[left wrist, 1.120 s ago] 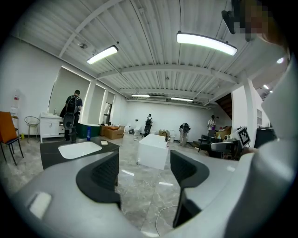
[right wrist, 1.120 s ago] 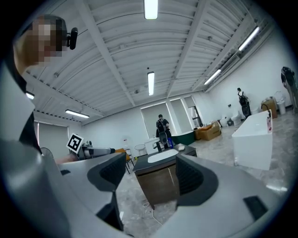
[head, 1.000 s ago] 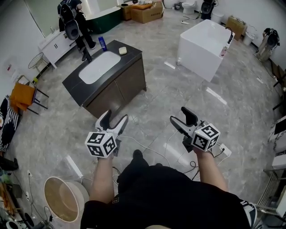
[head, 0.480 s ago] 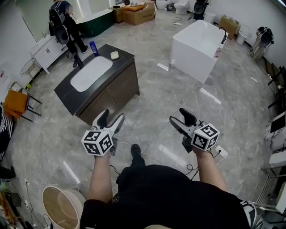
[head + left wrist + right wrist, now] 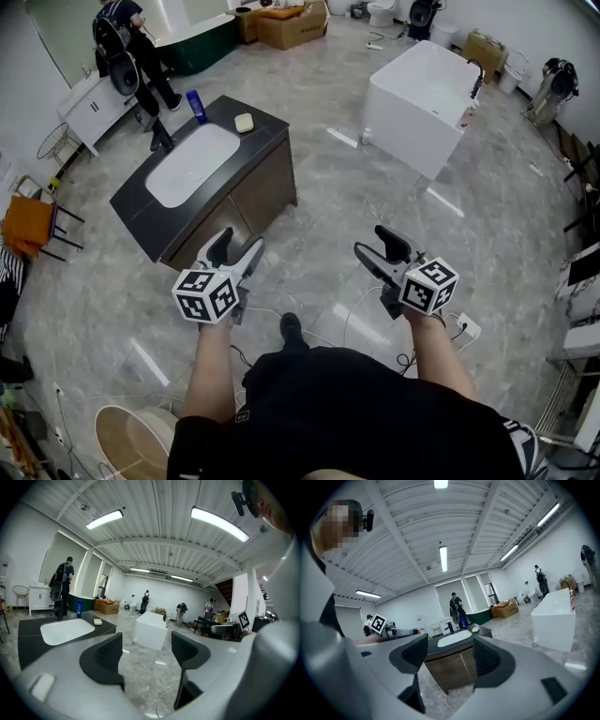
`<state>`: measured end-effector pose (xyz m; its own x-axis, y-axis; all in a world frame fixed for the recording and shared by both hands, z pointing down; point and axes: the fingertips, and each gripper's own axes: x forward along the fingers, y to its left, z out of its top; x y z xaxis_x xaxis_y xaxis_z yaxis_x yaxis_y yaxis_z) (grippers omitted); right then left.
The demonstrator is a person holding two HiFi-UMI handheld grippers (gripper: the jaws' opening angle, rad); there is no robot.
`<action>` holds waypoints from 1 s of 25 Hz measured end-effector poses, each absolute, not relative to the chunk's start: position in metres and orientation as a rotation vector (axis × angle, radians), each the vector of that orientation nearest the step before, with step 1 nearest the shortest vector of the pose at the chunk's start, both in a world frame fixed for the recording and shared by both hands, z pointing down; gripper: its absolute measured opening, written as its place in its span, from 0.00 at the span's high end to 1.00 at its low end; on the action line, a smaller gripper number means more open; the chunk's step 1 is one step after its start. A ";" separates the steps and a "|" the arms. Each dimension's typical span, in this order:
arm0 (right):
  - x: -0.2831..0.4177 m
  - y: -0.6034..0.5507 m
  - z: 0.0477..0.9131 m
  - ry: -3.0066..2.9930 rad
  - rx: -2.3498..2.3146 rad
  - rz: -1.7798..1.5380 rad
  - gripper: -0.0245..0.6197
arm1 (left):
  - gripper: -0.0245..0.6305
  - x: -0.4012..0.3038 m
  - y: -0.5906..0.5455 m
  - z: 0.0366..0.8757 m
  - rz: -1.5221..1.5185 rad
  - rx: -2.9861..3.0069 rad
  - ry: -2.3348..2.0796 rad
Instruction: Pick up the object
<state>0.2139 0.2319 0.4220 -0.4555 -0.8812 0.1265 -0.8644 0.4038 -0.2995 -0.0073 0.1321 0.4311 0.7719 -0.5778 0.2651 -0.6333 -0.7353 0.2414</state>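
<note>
A dark vanity [image 5: 272,133] with a white basin [image 5: 192,161] stands ahead and to the left. On its far end are a blue bottle [image 5: 196,105], a pale soap bar [image 5: 244,122] and a black faucet [image 5: 160,141]. My left gripper [image 5: 237,246] is held open in the air short of the vanity's near corner, with nothing between its jaws. My right gripper [image 5: 373,242] is open and empty too, out over the floor. In the left gripper view the left gripper [image 5: 145,651] faces the bottle [image 5: 79,608] and soap [image 5: 97,621]. In the right gripper view the right gripper [image 5: 450,656] frames the vanity [image 5: 452,660].
A white bathtub [image 5: 422,94] stands to the far right. A person with a backpack [image 5: 127,56] is behind the vanity by a white cabinet. Cables [image 5: 347,319] and a power strip [image 5: 466,328] lie on the floor near my feet; a round bin [image 5: 131,441] sits behind left.
The view has crept forward a little, so the bin has slid toward the bottom edge. The person at the back has shifted left. Both grippers stay open at much the same place.
</note>
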 end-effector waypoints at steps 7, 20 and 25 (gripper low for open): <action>0.190 0.158 0.414 2.603 -1.623 -0.506 0.49 | 0.46 -0.032 0.060 0.437 0.235 2.618 -0.905; 0.135 0.042 0.422 2.683 -1.586 -0.523 0.49 | 0.46 -0.081 -0.041 0.444 0.190 2.598 -0.928; 0.128 0.014 0.424 2.680 -1.578 -0.530 0.49 | 0.46 -0.097 -0.068 0.443 0.200 2.595 -0.957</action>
